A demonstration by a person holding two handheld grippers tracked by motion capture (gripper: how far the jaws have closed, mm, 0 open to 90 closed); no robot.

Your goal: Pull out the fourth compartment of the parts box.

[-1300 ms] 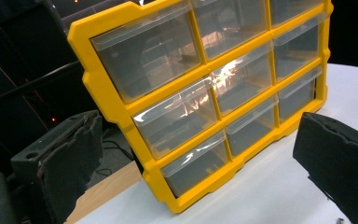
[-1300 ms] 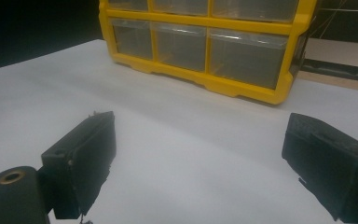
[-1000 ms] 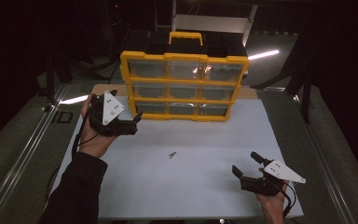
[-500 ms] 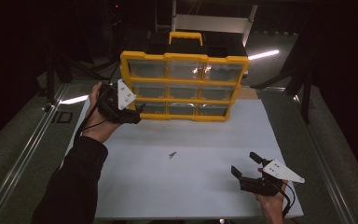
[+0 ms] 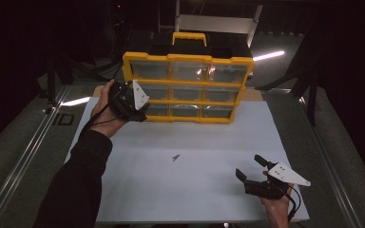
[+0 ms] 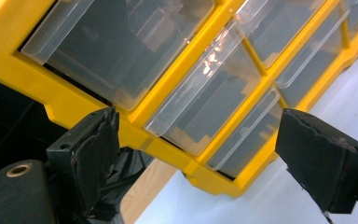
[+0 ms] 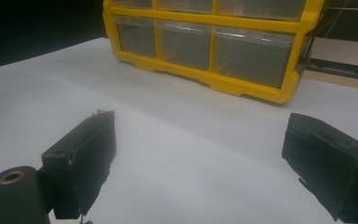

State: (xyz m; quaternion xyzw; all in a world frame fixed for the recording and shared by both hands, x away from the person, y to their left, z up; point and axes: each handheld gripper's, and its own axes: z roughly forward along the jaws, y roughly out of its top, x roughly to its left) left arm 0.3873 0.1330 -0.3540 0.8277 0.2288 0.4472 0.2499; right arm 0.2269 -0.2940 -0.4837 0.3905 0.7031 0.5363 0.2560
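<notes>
Yellow plastic drawer cabinet (image 5: 187,88): three rows of three clear drawers under a black top with a yellow carry handle (image 5: 189,38); it stands upright at the far edge of the white table sheet (image 5: 209,152).
Left gripper (image 5: 138,111): at the cabinet's left end, low down, jaws spread and just now narrowing a little, pinching nothing.
What lies between its jaws: in the left gripper view, the yellow frame (image 6: 168,100) and a clear plastic drawer front (image 6: 205,100), near the pads but, as far as I can tell, untouched.
Where to take hold: the protruding lip along a drawer's upper edge (the flat face offers no purchase).
How a drawer will likely handle: light, stiff, smooth, so slippery under the pads; thin plastic may crack if squeezed hard.
How the cabinet will likely handle: light enough to slide or tip when a drawer is pulled.
Right gripper (image 5: 252,173): near the table's front right, well apart from the cabinet, jaws wide and empty.
Also on the sheet: a small dark screw-like piece (image 5: 175,157), too small to identify.
</notes>
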